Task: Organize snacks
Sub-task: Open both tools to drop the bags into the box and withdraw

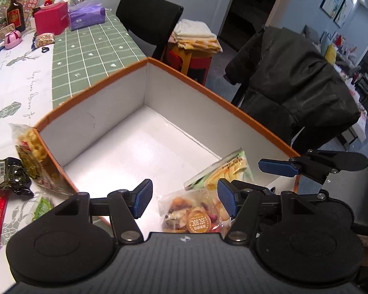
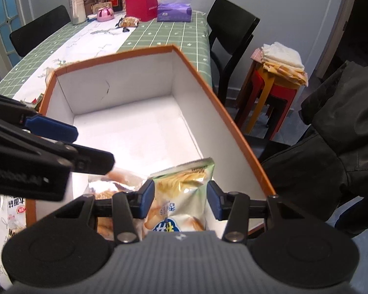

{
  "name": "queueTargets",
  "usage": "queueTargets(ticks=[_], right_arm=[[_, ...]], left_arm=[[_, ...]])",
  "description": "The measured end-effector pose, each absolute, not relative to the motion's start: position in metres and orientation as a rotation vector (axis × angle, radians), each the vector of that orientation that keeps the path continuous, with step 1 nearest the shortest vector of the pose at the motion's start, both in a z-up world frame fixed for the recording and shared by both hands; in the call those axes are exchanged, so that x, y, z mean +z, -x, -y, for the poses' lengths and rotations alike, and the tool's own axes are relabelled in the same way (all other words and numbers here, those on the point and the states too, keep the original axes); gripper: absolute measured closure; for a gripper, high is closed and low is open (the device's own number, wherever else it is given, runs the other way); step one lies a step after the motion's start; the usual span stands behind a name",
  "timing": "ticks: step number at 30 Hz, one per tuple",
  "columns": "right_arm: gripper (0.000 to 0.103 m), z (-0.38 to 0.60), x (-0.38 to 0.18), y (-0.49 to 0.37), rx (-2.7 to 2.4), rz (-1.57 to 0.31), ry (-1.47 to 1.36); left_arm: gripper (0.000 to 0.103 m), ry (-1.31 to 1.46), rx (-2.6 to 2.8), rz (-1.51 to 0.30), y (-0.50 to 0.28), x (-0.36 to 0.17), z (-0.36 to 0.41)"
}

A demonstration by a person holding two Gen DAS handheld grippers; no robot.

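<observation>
Two wrist fisheyes, close above the box [image 1: 144, 85], angled down.
Left looking in from the near left corner, right from the near right end; sharing box interior, far counter [image 2: 159, 34], black chair [image 1: 147, 17].

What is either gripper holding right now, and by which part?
Nothing is held. The left gripper is open above the clear mixed-snack bag in the orange box. The right gripper is open astride the green chip bag, pads apart from it.

Chip bag [image 2: 181, 196] between open right gripper [image 2: 180, 202]
</observation>
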State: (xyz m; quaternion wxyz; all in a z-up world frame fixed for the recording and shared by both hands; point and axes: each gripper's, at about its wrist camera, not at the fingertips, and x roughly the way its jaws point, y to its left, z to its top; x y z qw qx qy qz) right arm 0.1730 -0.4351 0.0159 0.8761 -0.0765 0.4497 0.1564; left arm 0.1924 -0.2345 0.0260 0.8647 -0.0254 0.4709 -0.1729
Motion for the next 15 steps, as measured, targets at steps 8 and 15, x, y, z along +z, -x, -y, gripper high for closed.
queueTargets(ticks=[8,15], right_arm=[[0.057,0.413,0.034,-0.162,0.339,-0.872,0.193],[0.057,0.388,0.047,-0.15,0.374,-0.82,0.234]], left_arm=[[0.03,0.061,-0.335,-0.917,-0.177,0.051,0.191],[0.028,0.032,-0.29,-0.901,-0.157,0.054,0.145]])
